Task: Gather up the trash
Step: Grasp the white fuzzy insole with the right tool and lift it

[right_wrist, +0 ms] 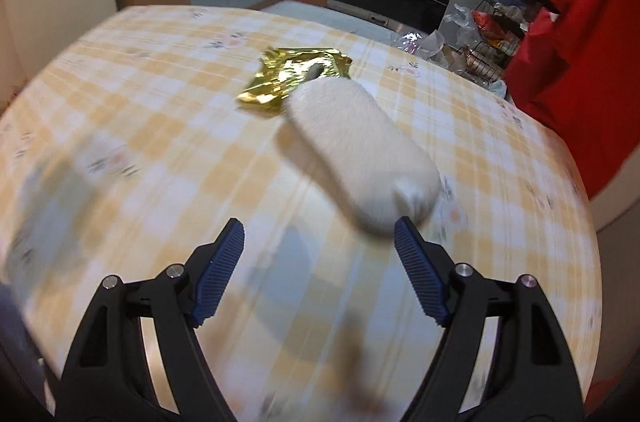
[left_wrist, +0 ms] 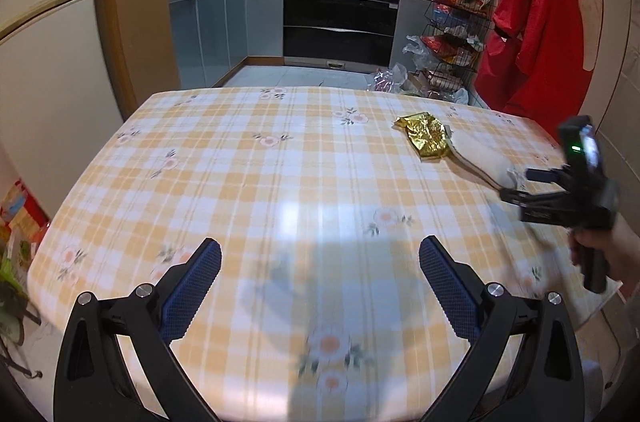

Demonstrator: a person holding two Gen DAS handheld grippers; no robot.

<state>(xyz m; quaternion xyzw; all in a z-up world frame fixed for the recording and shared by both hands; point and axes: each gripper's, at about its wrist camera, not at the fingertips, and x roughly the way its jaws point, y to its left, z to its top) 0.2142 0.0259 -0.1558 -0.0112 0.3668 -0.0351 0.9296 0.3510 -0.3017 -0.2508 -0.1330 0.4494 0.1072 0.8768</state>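
On checked tablecloth [left_wrist: 280, 182] – gold wrapper [right_wrist: 294, 78], no legible print; both grippers [left_wrist: 320, 286] [right_wrist: 320, 262] spread, empty

checkered table [left_wrist: 248, 182]: gold wrapper [left_wrist: 426, 138] touching white fuzzy pouch [left_wrist: 480, 158].

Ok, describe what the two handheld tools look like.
Both match. The left tool and the right tool each have black angular plastic arms with triangular cut-outs, silver round pivot bolts, and ribbed dark blue pads. Seen from the side, the right one carries a black body with a small green light.
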